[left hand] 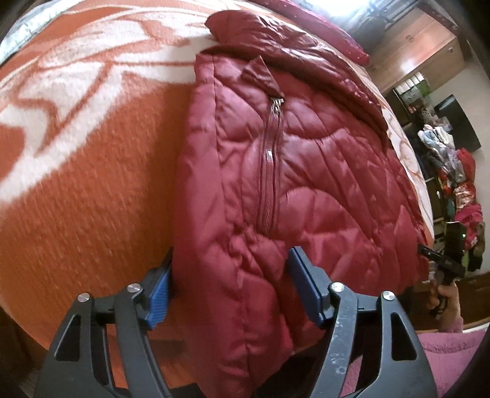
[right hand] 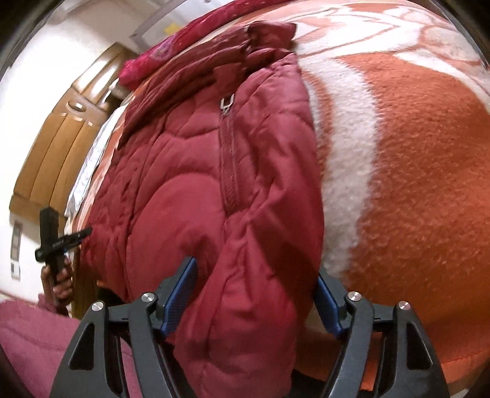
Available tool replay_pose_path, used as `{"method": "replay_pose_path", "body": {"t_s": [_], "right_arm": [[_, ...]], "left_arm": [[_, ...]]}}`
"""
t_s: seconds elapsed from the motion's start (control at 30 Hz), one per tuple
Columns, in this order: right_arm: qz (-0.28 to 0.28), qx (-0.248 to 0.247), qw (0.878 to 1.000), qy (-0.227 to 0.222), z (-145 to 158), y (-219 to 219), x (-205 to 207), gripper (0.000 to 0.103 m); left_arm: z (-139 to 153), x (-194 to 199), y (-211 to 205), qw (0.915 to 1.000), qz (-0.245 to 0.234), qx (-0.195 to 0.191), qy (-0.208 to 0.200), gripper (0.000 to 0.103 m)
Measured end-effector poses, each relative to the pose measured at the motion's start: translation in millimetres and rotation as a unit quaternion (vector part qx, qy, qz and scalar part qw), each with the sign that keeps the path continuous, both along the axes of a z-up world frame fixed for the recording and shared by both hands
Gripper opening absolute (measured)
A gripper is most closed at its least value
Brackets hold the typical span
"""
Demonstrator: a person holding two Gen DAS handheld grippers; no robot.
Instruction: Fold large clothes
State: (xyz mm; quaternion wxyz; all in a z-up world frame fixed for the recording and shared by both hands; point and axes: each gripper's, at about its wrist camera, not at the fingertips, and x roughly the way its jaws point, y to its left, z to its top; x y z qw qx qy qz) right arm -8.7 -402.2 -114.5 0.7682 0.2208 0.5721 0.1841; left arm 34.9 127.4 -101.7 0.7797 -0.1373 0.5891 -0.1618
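My red jacket (left hand: 275, 171) lies folded on the bed's orange blanket (left hand: 92, 183), its near edge overhanging. My left tool (left hand: 235, 294) and right tool (right hand: 257, 303) each straddle that edge, jaws fairly wide; whether their pads press it, I cannot tell.

Soft daylight, strong fisheye bending, light blur

Ahead of the left gripper (left hand: 232, 284), a blown-out white window patch (left hand: 343, 12) lights the scene; the quilted maroon jacket (left hand: 291, 159) carries pale sheen on its far folds. The orange-and-white blanket (left hand: 92, 189) smears just left of the jaws. Both views curve hard into black corners. By the right gripper (right hand: 257, 303) the jacket's near edge looks soft and shadowed.
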Motion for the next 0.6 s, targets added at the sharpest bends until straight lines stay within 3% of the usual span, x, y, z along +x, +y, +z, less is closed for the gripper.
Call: {"method": "replay_pose_path", "body": {"t_s": [0.13,0.6], "right_arm": [[0.004,0.017,1.0,0.006,-4.0,-3.3,-4.9,0.067],[0.024,0.074,0.996,0.036,-22.8,-0.4,-15.6,0.066]], "left_arm": [[-5.4,-10.0,-1.6,0.9999,-0.011,-0.008,0.01,0.07],[-13.8,-29.8,-14.6,0.9978,-0.058,-0.017,0.025,0.07]]}}
